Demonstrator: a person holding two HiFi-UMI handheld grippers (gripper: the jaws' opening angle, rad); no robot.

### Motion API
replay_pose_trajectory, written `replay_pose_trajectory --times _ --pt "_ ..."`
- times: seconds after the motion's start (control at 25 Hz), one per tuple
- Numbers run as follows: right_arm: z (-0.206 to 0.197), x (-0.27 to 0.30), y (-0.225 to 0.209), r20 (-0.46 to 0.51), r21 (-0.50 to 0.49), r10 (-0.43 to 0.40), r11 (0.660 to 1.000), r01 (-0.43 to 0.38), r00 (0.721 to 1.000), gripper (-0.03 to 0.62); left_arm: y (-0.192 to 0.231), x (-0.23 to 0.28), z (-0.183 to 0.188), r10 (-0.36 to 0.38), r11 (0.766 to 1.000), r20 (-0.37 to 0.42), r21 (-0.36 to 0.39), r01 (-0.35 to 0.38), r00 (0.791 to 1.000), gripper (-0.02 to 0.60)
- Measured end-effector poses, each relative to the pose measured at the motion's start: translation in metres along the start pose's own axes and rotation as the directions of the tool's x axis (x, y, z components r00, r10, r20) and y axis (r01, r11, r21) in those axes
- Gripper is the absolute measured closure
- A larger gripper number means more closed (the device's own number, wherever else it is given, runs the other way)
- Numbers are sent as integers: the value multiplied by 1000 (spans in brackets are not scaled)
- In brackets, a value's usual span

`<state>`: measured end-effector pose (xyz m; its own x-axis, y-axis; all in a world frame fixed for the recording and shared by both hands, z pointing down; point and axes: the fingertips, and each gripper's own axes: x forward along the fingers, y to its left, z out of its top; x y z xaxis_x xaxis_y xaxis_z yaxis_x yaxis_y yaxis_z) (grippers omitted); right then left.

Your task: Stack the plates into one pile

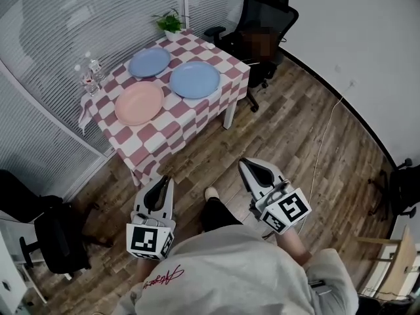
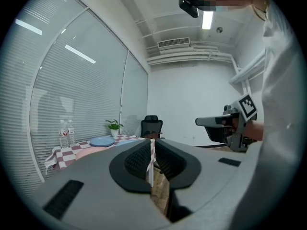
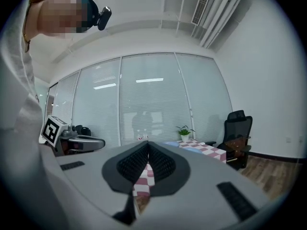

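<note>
Plates (image 1: 139, 103) are lying unstacked, 3 side by side, on the checkered surface (image 1: 177, 120) well ahead; I am holding my left hand-held gripper (image 1: 163, 184) and right hand-held gripper (image 1: 249, 169) closed and empty, since nothing is sitting within reach

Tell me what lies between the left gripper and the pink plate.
Head view: only wood floor and the hanging front edge of the checkered tablecloth separate the left gripper from the pink plate.

This is an office room. It has black office chairs (image 1: 266, 18), glass walls with blinds (image 1: 72, 25), a wood floor (image 1: 295, 136), a long ceiling light (image 2: 207, 19), an air vent (image 2: 173, 43) and a little potted plant (image 1: 170, 23).
</note>
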<state>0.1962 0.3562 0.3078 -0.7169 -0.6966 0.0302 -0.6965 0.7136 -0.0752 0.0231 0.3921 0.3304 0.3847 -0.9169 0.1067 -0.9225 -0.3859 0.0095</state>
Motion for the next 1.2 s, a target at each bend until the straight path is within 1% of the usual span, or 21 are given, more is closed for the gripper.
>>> replay_pose_trajectory --times 0.16,0.32,0.48,0.64,1.0,1.2 --pt "8 30 -17 12 -7 21 1000 -21 1000 583 21 25 8 21 1000 16 -15 -21 1000 541" --pt "15 58 -36 10 -7 36 999 -36 999 583 39 50 17 37 999 14 -20 -37 999 541" --pt "19 81 -56 5 4 40 999 -40 999 583 53 75 23 47 999 10 -20 -47 999 541" --pt "21 106 -76 5 31 64 997 -64 998 583 67 100 28 68 997 11 -23 -67 998 541" --pt "31 158 -111 0 3 108 994 -108 994 583 96 148 38 123 992 30 -35 -122 992 541" --pt "33 174 -127 -4 -6 131 991 -131 991 583 103 173 41 130 991 36 -38 -129 991 541"
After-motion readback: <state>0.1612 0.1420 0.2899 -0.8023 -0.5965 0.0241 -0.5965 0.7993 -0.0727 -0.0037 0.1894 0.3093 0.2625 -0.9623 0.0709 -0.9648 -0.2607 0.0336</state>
